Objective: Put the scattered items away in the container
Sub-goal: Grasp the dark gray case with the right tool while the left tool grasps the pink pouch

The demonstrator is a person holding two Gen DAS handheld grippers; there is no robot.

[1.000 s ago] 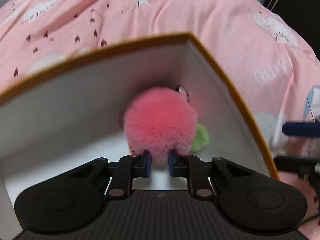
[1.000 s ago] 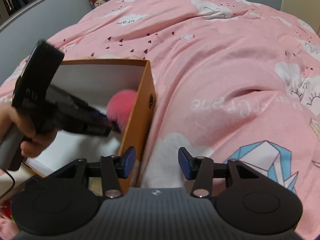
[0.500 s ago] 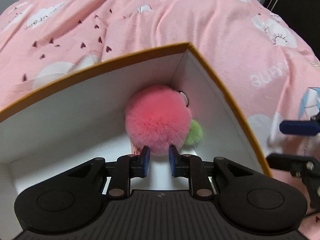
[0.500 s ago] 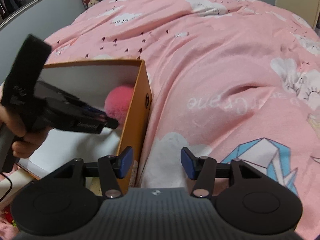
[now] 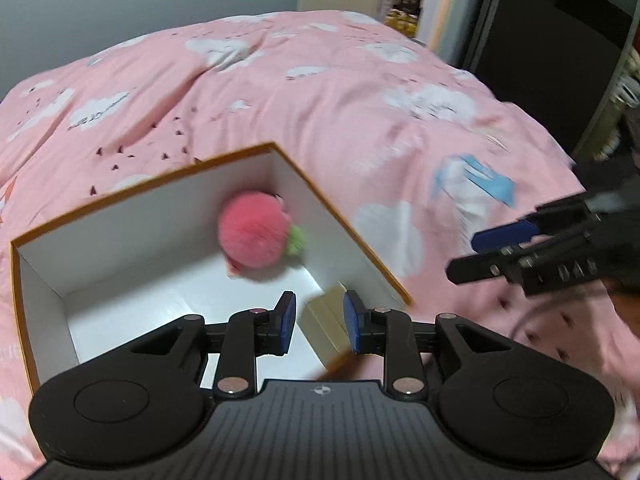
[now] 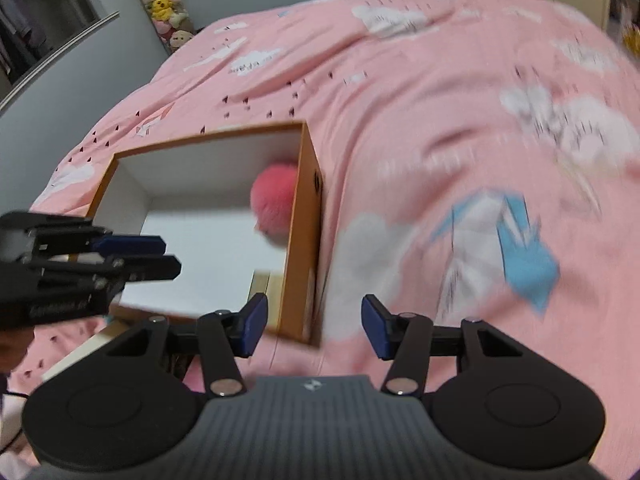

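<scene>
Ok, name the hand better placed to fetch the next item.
Right, probably: the right gripper is empty over the bedspread, while the left gripper hangs over the box, jaws opening. No loose item shows.

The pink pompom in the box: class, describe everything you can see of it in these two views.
The pink pompom is a round, fluffy ball, soft and furry by its look, with a small green tuft on its right side. It lies inside the open box, in the far right corner against the white inner walls. In the right wrist view the box's orange side wall hides part of it. Neither gripper touches it. The pictures are blurred, so finer detail cannot be told.
</scene>
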